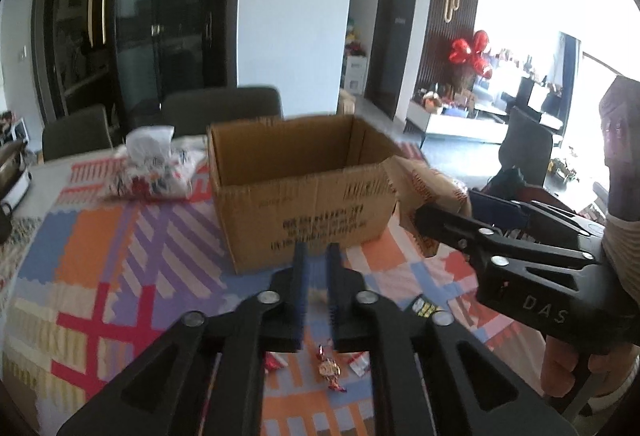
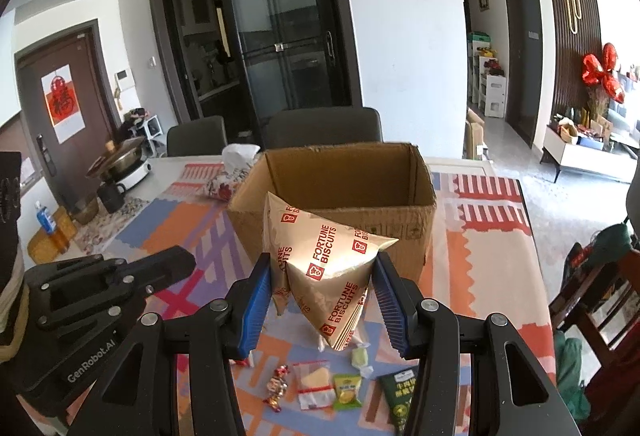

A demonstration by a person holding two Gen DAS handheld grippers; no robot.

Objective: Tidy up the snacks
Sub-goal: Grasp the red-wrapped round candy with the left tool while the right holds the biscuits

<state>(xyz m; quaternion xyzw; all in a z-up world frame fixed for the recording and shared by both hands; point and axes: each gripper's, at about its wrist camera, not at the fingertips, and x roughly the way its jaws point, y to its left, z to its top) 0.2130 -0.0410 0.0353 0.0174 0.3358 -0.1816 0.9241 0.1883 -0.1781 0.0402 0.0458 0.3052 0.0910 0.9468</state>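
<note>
1. We see the right gripper [image 2: 322, 290] clamped on the biscuit bag [image 2: 320, 260], its blue pads [image 2: 256, 306] pressing the bag's two sides; the bag is lifted clear of the tablecloth [image 2: 496, 268]
2. The cardboard box [image 2: 344, 191] stands open straight ahead of the bag, just beyond it; the bag's long axis tilts up and away toward the box's near wall, so we judge the coming move to be a forward carry over that wall
3. The left gripper [image 1: 316, 292] holds nothing, its fingers close together with a narrow gap, hovering above a wrapped candy [image 1: 330, 370]
4. The right gripper is the nearer to the box mouth, held roughly level and pointing at it
5. Small snacks lie on the cloth below: a clear packet [image 2: 314, 384], a green sachet [image 2: 347, 390], a dark green pouch [image 2: 400, 394]
</note>
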